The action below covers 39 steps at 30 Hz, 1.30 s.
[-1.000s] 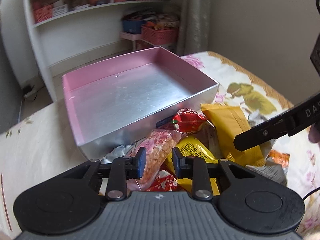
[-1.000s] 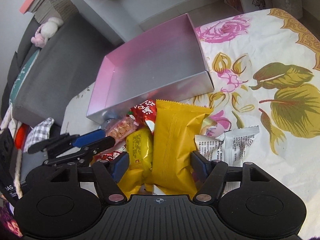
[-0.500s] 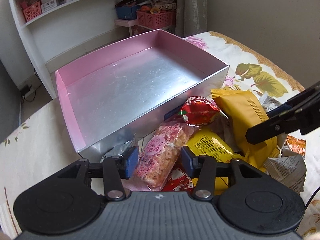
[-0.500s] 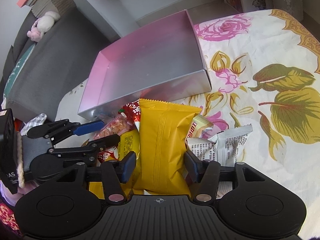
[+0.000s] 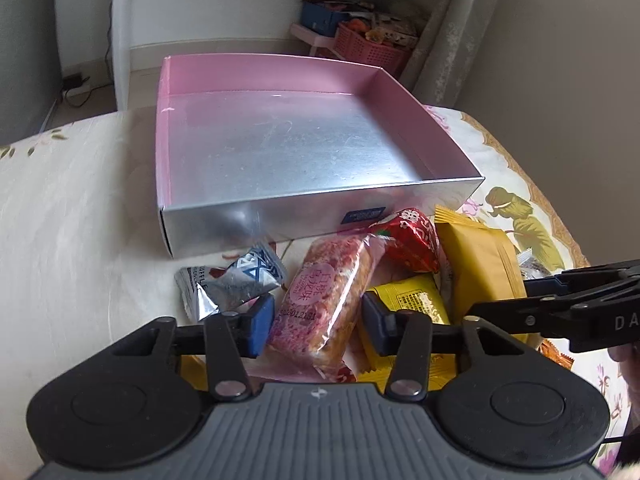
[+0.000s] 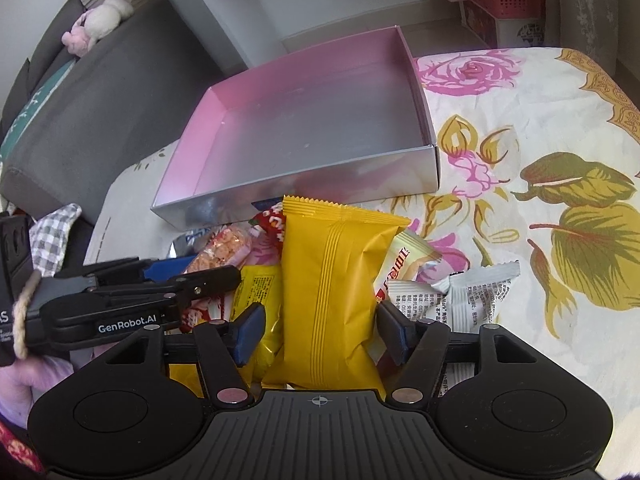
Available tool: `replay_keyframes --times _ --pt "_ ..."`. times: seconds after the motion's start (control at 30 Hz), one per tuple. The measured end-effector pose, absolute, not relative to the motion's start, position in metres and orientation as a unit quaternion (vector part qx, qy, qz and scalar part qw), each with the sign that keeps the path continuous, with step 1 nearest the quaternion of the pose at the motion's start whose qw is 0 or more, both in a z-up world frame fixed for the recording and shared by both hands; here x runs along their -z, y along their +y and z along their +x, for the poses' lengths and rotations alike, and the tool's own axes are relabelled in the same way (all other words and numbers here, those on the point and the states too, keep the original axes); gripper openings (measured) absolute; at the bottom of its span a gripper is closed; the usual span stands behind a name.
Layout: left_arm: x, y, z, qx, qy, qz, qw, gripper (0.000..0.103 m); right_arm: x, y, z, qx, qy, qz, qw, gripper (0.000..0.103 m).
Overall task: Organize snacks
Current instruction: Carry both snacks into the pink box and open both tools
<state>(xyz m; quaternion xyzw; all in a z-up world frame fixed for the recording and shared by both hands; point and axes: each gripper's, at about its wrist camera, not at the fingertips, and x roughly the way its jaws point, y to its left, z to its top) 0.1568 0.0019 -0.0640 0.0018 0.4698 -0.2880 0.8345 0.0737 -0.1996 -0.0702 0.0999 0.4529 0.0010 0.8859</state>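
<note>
A pile of snack packets lies on the floral tablecloth in front of an empty pink-and-silver box (image 5: pixel 280 152), which also shows in the right wrist view (image 6: pixel 320 128). My left gripper (image 5: pixel 318 322) is open, its pads either side of a pink rice-cake bar (image 5: pixel 324 300). My right gripper (image 6: pixel 324 332) is open around a large orange-yellow packet (image 6: pixel 332 288), pads close to its sides. A red packet (image 5: pixel 412 240), a small yellow packet (image 5: pixel 416 304) and a silver-blue wrapper (image 5: pixel 236 280) lie around the bar.
White and cream wrappers (image 6: pixel 472 292) lie right of the orange packet. A grey sofa (image 6: pixel 80 92) stands left of the table. White shelves and pink baskets (image 5: pixel 372 44) are behind the box. The table edge curves away at right.
Both grippers have come lower and closer over the pile. The left one has opened wider around the pink bar. The right one's jaws have narrowed around the orange packet.
</note>
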Motion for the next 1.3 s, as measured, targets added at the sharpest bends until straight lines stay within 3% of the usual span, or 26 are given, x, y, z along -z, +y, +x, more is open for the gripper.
replay_keyframes --times 0.23,0.8,1.3 --pt "0.062 0.003 0.13 0.248 0.466 0.028 0.849 0.035 0.074 -0.203 0.072 0.003 0.459 0.109 0.882 0.039" --pt "0.025 0.034 0.116 0.213 0.44 -0.062 0.87 0.034 0.032 -0.214 0.063 -0.011 0.407 0.169 0.897 0.037" --pt "0.017 0.009 0.168 0.208 0.388 -0.047 0.896 0.034 0.004 -0.245 0.127 -0.006 0.336 0.227 0.914 0.037"
